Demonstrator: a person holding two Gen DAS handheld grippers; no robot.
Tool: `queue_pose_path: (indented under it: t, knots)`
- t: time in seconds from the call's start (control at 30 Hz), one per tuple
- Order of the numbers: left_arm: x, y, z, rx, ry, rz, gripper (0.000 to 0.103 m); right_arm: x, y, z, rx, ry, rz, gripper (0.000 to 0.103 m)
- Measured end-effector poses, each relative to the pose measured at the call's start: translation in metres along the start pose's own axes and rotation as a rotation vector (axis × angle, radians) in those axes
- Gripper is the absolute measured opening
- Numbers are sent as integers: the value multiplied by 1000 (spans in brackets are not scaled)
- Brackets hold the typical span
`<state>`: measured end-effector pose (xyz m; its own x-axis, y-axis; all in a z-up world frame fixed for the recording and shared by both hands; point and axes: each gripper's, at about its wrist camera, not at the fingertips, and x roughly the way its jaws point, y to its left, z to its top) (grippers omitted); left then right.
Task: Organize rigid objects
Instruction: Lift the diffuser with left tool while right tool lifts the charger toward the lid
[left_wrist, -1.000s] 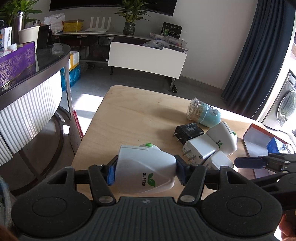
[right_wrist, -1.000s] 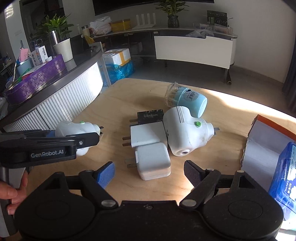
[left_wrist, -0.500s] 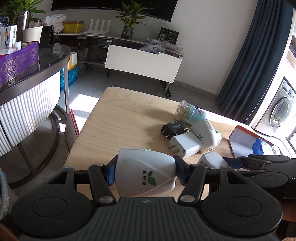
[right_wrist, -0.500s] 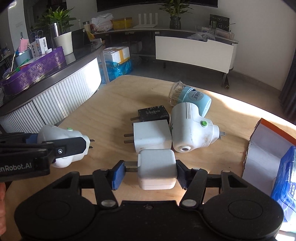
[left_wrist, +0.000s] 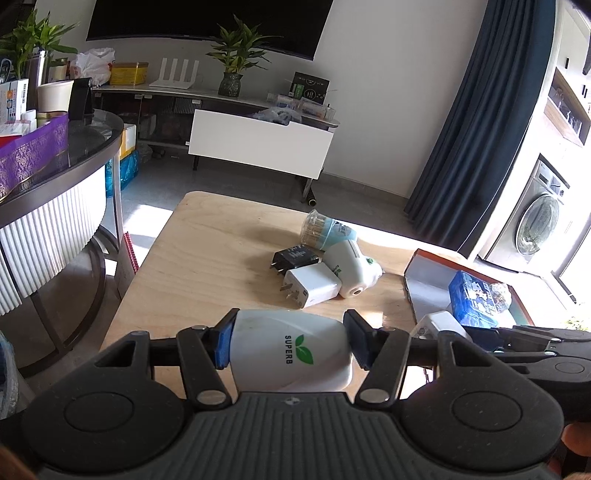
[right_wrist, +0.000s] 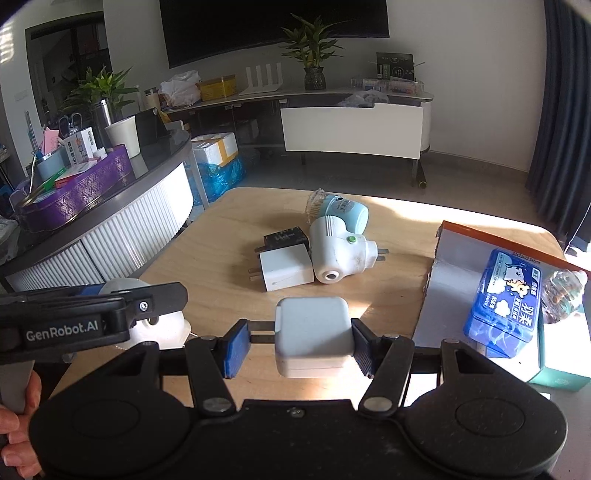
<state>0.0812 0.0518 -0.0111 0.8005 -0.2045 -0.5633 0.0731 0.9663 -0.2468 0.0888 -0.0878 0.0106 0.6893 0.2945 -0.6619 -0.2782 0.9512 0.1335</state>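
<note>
Both tools, clamping white plugs, have lifted off the table (right_wrist: 221, 221).

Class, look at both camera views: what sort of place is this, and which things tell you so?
Most likely the living area of a home. A dark television hangs above a low cabinet with a potted plant, and a washing machine stands beside a dark curtain.

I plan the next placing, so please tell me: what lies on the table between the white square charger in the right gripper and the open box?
Nothing: in the right wrist view, only bare table separates the charger from the box.
</note>
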Motion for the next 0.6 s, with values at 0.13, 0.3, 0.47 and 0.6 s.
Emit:
queue_pose_path:
  t: [0.13,0.3,0.47,0.6]
  knots:
    - [-13,-12,-3,23,-11,-10,60,-21,-3,-9,19,-18,-17,70]
    - [-26,-25,-5,42,-28,-12,60,-43,-7,-15,35,-51,-27,70]
    - [-37,-35,-11,55,-31,-10,60,-60,-9,-22,47,-69,-32,70]
    - [-42,-42,-15,66,-31,-3,60,-70,-10,-29,58,-80,-37,70]
